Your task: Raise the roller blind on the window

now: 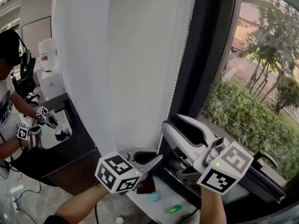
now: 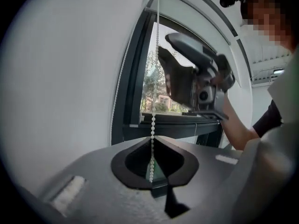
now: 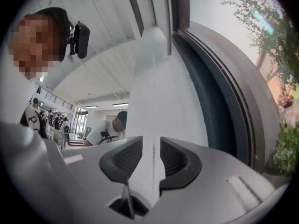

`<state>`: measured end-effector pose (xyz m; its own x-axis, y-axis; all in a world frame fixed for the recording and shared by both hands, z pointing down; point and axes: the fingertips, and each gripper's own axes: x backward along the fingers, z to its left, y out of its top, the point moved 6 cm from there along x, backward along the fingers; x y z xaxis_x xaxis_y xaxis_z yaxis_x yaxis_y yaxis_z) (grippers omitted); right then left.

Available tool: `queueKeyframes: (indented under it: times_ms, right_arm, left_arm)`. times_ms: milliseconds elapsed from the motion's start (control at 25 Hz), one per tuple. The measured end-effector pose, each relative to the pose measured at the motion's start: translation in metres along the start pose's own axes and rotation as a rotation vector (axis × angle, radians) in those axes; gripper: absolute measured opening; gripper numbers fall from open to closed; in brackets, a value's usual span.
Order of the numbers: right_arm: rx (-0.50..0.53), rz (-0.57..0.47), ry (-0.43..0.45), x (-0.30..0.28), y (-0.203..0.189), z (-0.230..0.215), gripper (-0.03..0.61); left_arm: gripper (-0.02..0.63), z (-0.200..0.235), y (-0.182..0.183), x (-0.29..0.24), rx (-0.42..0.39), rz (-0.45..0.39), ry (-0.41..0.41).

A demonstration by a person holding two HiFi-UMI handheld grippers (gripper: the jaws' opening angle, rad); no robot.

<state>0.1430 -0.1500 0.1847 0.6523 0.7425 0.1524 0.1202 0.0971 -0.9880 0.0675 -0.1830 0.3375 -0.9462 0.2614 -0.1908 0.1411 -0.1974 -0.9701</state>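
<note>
– Two grippers, one chain. Head view: why stacked like that?
– Hand-over-hand, I reckon. Left gripper (image 1: 159,158) sits low and right gripper (image 1: 172,122) is just above. Both are at the bead chain (image 1: 177,83), which hangs down the right edge of the white wall (image 1: 93,55), in front of the dark window frame (image 1: 210,55). Blind fabric itself: can't spot it. Glass at right is bare, shrubs outside.
– Anything in the way?
– Sill (image 1: 135,200) below carries small green bits (image 1: 154,197) + a dark red thing (image 1: 145,185) near its left end. They're under the left gripper but off the chain. 2nd person (image 1: 9,101) w/ own grippers is at far left, well apart.
– Left gripper view?
– Jaws closed on the chain, beads pinched btwn the pads, strand straight and upright above them. Prob. the pulling hand. Right gripper's body looms up-right, close by, so they could knock if both work the same line.
– Right gripper view?
– Jaws apart. The chain runs up btwn the pads w/o touching either, so no grip there. It points up along wall + frame, so my guess is it's free to take hold higher up. Thin strand, so it needs to sit centred when the pads close or it'll slip past.
</note>
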Motion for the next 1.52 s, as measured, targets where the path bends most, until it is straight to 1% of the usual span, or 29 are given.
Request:
queueKeyframes:
  times_ms: [80, 200, 240, 440, 520, 600, 760, 800, 840, 960, 1040, 1120, 1200, 1280, 1440, 1520]
  right_arm:
    - [0.027, 0.005, 0.005, -0.009, 0.008, 0.003, 0.101]
    - [0.074, 0.012, -0.016, -0.013, 0.012, 0.004, 0.036]
    - [0.089, 0.020, -0.022, -0.014, 0.010, 0.005, 0.023]
    - [0.066, 0.018, -0.026, -0.018, 0.002, 0.002, 0.025]
    - [0.075, 0.030, -0.026, -0.020, 0.001, 0.002, 0.026]
    - [0.082, 0.034, -0.025, -0.020, 0.001, 0.003, 0.011]
    - [0.088, 0.005, -0.049, -0.011, 0.001, -0.003, 0.008]
    - [0.083, 0.002, -0.046, -0.008, 0.000, -0.003, 0.008]
    - [0.083, 0.008, -0.043, -0.006, -0.003, -0.004, 0.008]
    - [0.094, 0.064, -0.055, -0.004, -0.024, -0.006, 0.008]
    - [0.060, 0.094, -0.058, -0.003, -0.047, -0.010, 0.008]
    - [0.024, 0.119, -0.062, 0.000, -0.069, -0.012, 0.008]
    - [0.004, 0.149, -0.056, 0.003, -0.088, -0.011, 0.008]
    - [-0.013, 0.171, -0.037, 0.005, -0.102, -0.007, 0.008]
    - [-0.030, 0.211, -0.026, 0.007, -0.124, 0.000, 0.008]
    - [-0.032, 0.229, -0.029, 0.009, -0.132, 0.002, 0.008]
  left_arm:
    - [0.025, 0.000, -0.016, -0.003, 0.013, 0.037, 0.001]
    - [0.025, 0.001, -0.037, -0.004, 0.031, 0.082, -0.003]
    - [0.025, 0.001, -0.042, -0.004, 0.035, 0.090, -0.003]
    - [0.025, 0.001, -0.048, -0.003, 0.034, 0.099, -0.001]
    - [0.025, 0.000, -0.047, -0.004, 0.029, 0.098, -0.004]
    - [0.025, -0.001, -0.048, -0.004, 0.027, 0.091, -0.007]
    - [0.027, -0.004, -0.045, 0.002, 0.016, 0.084, -0.040]
    - [0.051, -0.006, -0.041, 0.005, 0.012, 0.070, -0.046]
    - [0.104, -0.009, -0.035, 0.008, 0.010, 0.041, -0.050]
    - [0.121, -0.012, -0.002, 0.022, 0.030, -0.096, -0.065]
    - [0.121, -0.010, 0.023, 0.034, 0.033, -0.181, -0.057]
    - [0.120, -0.007, 0.045, 0.044, 0.010, -0.237, -0.027]
    - [0.120, -0.006, 0.062, 0.049, -0.017, -0.270, 0.001]
    - [0.120, -0.006, 0.076, 0.048, -0.039, -0.286, 0.010]
    - [0.117, -0.009, 0.092, 0.042, -0.073, -0.302, 0.013]
    - [0.104, -0.010, 0.098, 0.040, -0.097, -0.314, 0.022]
